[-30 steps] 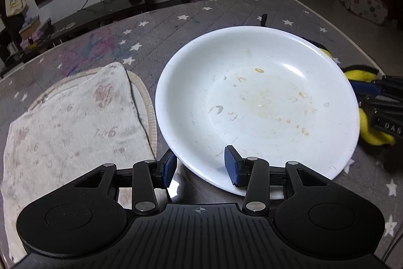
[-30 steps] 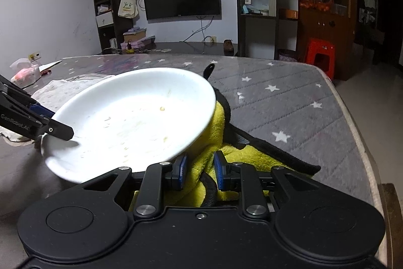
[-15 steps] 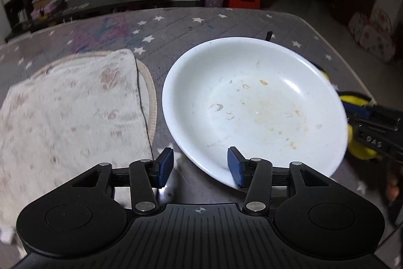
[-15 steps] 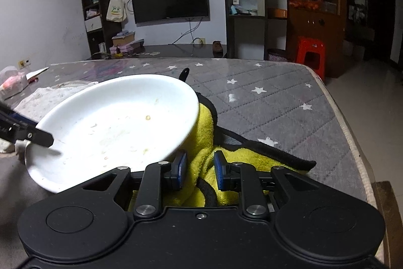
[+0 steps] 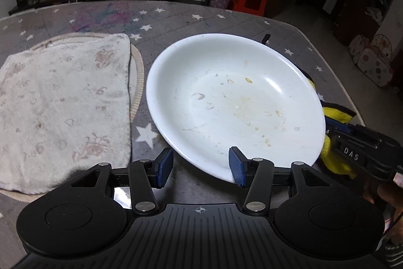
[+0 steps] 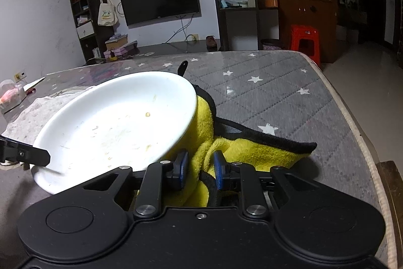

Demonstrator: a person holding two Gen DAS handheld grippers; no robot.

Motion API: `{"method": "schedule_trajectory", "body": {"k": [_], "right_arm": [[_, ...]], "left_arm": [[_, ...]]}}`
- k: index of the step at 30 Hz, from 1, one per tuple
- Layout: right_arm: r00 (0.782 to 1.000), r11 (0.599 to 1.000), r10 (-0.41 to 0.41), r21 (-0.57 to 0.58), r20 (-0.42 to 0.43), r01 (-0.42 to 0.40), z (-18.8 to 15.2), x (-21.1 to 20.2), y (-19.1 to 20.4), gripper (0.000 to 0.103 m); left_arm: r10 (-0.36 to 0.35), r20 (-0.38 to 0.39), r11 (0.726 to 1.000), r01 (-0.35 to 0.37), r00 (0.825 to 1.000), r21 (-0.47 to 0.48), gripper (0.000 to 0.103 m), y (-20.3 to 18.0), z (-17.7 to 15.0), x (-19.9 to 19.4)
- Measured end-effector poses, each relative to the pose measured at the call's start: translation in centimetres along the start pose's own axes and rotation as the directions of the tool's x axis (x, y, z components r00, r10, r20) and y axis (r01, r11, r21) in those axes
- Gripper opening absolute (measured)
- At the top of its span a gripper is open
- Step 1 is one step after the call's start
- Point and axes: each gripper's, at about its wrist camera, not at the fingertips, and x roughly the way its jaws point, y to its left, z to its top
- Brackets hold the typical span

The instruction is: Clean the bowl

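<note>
A wide white bowl (image 5: 236, 102) with food smears lies on the grey star-patterned table; it also shows in the right wrist view (image 6: 118, 127), its far side resting on a yellow cloth. My left gripper (image 5: 199, 167) is open, its right finger over the bowl's near rim, its left finger outside it. My right gripper (image 6: 199, 169) is shut on the yellow cloth with black edging (image 6: 241, 150), right beside the bowl. In the left wrist view the cloth (image 5: 337, 112) and right gripper show at the bowl's right.
A pale patterned towel (image 5: 63, 105) lies on a round mat left of the bowl. The table's right edge (image 6: 352, 122) is close to the cloth. A TV, shelves and a red stool (image 6: 303, 39) stand beyond the table.
The left gripper has drawn back and risen a little; the bowl sits farther from it. The right gripper stays shut on the cloth and has edged closer to the bowl.
</note>
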Motion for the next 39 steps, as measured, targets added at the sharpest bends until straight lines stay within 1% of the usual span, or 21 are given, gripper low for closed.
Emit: {"method": "schedule_trajectory", "body": {"k": [4,9,15,21,25,27,39], "right_arm": [[1.0,1.0,0.008,-0.006,0.0,-0.008,-0.4,-0.5,0.2,0.02],[1.0,1.0,0.012,-0.01,-0.004,-0.012,-0.6,-0.9,0.6,0.02],[1.0,0.999,0.021,-0.03,-0.008,-0.021,-1.7,-2.5,1.3,0.02],[0.999,0.996,0.032,-0.079,-0.005,-0.032,-3.0,-4.2,2.2,0.02],[0.999,0.996,0.034,-0.086,0.001,-0.033,-2.9,-4.1,2.2,0.019],[0.999,0.995,0.033,-0.096,0.002,-0.032,-2.7,-3.7,2.3,0.019],[1.0,0.995,0.026,-0.099,0.008,-0.025,-1.6,-2.4,1.3,0.019]], "left_arm": [[0.0,0.0,1.0,0.0,1.0,-0.015,0.046,-0.3,-0.2,0.2],[0.006,0.003,1.0,-0.006,1.0,-0.017,0.035,0.3,-0.1,0.2],[0.02,-0.008,1.0,-0.02,1.0,0.014,0.03,1.0,0.4,0.3],[0.057,-0.015,0.995,-0.056,0.998,0.088,0.029,0.7,0.9,0.6],[0.093,-0.003,0.978,-0.091,0.996,0.186,0.031,-0.4,0.9,0.8],[0.096,-0.001,0.972,-0.093,0.995,0.214,0.031,-0.5,0.9,0.8],[0.106,0.0,0.946,-0.101,0.994,0.309,0.034,-0.8,1.5,1.5]]}}
